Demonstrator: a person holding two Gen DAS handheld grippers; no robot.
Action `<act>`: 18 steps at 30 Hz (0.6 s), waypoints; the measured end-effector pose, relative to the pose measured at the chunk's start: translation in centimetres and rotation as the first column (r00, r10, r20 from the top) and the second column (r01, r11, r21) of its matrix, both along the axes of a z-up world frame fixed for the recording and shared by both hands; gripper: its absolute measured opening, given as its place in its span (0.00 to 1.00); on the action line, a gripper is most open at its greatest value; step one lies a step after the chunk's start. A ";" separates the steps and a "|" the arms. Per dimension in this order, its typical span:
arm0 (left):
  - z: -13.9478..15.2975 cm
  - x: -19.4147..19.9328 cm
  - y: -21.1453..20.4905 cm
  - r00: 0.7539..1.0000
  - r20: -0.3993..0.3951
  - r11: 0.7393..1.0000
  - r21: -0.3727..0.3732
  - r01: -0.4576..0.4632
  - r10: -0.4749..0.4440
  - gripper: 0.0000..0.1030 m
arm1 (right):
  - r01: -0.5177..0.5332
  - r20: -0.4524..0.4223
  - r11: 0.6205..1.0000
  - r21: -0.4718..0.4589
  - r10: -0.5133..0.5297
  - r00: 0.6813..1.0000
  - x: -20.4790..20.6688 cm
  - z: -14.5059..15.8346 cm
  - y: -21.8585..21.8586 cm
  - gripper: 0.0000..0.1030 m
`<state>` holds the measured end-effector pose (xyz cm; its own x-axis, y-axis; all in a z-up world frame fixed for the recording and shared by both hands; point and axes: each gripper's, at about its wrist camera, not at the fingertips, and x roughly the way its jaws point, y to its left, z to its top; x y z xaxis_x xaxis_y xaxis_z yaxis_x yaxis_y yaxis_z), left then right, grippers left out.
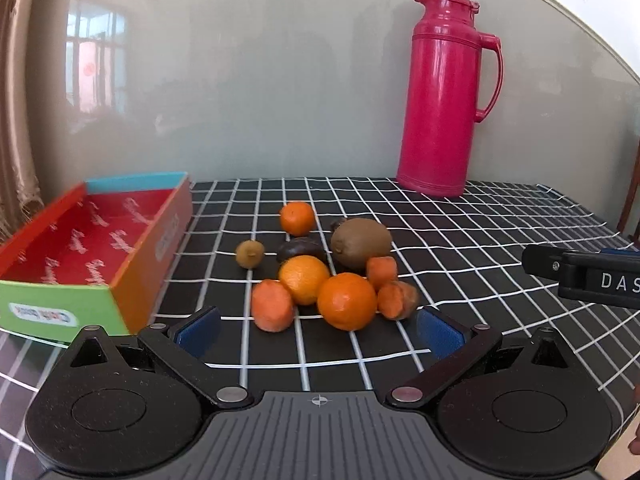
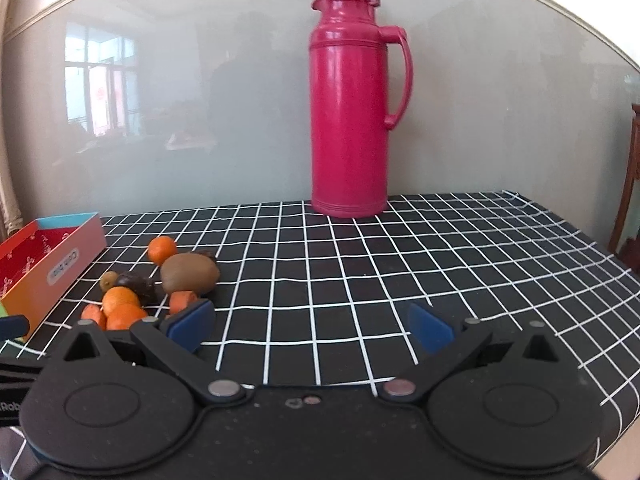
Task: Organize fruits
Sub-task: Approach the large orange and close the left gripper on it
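A heap of fruit lies on the checked cloth: a near orange (image 1: 347, 301), a second orange (image 1: 304, 279), a small far orange (image 1: 297, 218), a brown kiwi (image 1: 361, 242), a small green-brown fruit (image 1: 249, 254), a dark fruit (image 1: 301, 249) and several carrot pieces (image 1: 273, 306). My left gripper (image 1: 318, 328) is open just in front of the heap, holding nothing. The right gripper (image 2: 310, 326) is open over bare cloth, right of the kiwi (image 2: 189, 273). An empty red cardboard box (image 1: 92, 236) lies left of the heap.
A tall pink thermos jug (image 1: 444, 92) stands at the back against the pale wall. The black cloth with white grid (image 2: 440, 264) stretches to the right. A wooden chair (image 2: 630, 208) shows beyond the table's right edge.
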<state>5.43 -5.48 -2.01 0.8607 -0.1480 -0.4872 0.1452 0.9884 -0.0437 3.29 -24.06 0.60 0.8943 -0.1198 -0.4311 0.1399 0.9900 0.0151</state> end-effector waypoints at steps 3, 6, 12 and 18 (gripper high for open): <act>-0.7 1.1 -0.7 1.000 -0.022 1.000 0.004 0.000 0.001 1.00 | 0.008 -0.010 1.000 0.002 -0.008 1.000 0.8 -0.2 -0.1 1.00; -1.0 2.1 -1.4 0.999 -0.039 1.000 0.000 0.001 -0.001 1.00 | 0.013 -0.024 1.000 0.001 -0.013 1.000 1.7 -0.5 -0.2 1.00; -1.6 3.6 -1.8 0.995 -0.096 1.000 0.003 0.003 -0.003 0.54 | 0.036 -0.046 0.999 0.023 -0.035 0.998 2.6 -1.0 -0.8 1.00; -2.1 5.1 -2.1 0.994 -0.109 1.000 -0.008 -0.003 0.002 0.55 | 0.036 -0.060 0.999 0.033 -0.034 0.998 3.8 -1.5 -1.0 1.00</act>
